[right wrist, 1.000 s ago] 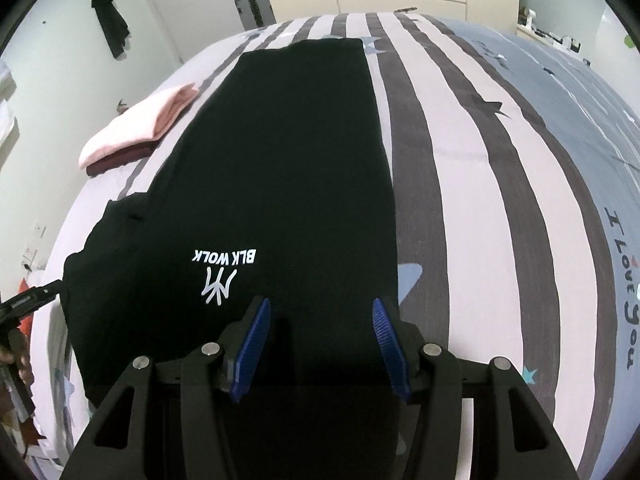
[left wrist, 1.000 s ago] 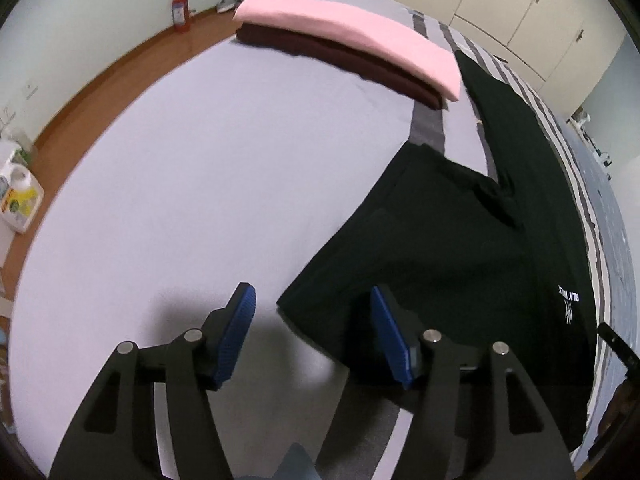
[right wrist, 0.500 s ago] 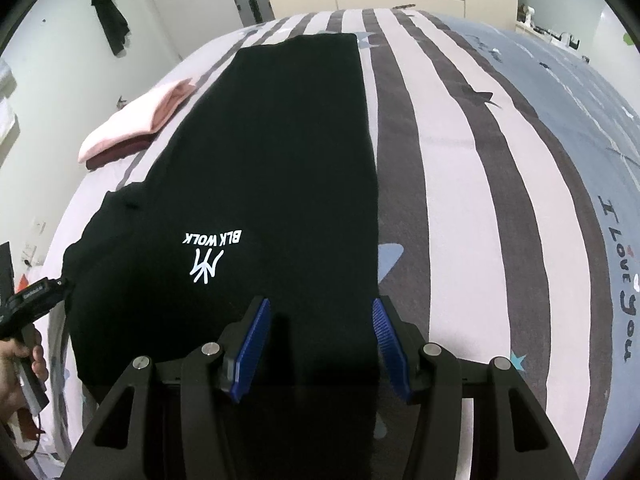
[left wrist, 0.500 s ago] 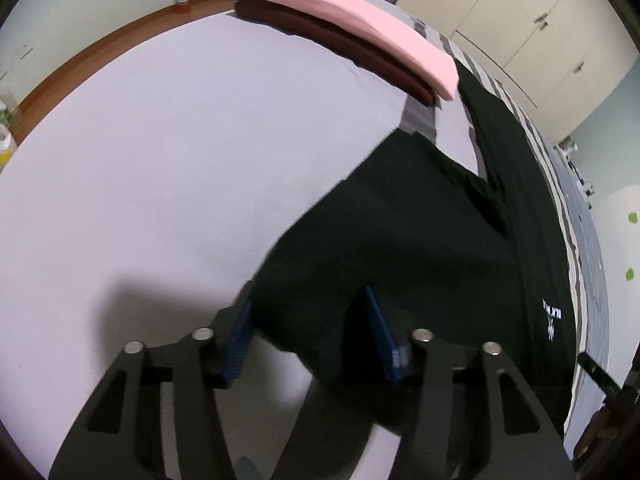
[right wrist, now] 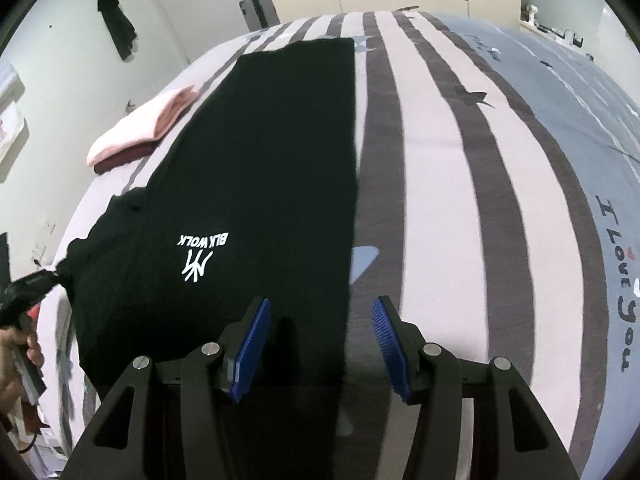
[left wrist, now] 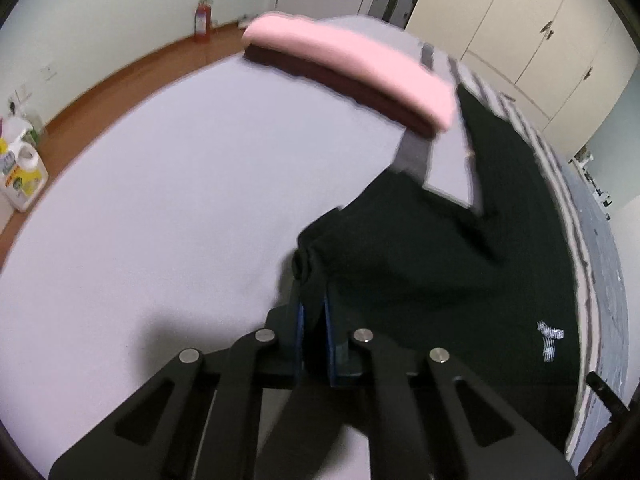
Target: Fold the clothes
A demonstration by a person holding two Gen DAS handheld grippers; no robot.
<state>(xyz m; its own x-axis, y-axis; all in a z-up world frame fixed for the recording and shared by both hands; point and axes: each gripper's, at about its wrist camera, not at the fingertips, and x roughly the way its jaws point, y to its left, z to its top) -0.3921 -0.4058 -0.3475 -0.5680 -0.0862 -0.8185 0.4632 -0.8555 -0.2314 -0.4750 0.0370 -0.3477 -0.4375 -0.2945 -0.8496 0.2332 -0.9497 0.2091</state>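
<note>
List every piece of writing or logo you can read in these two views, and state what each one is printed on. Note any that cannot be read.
"BLK WOLK", white and upside down in the right wrist view, above a white logo: on the black garment.
"I Love You", dark script: on the striped bedsheet, near its right edge.
Label on the detergent jug: too blurred to read.
The white print on the garment is blurred in the left wrist view.

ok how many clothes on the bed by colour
black: 1, the black garment, its corner clamped in the left hand-held gripper
pink: 1, the folded pink piece
dark maroon: 1, the folded maroon piece under the pink
total: 3
</note>
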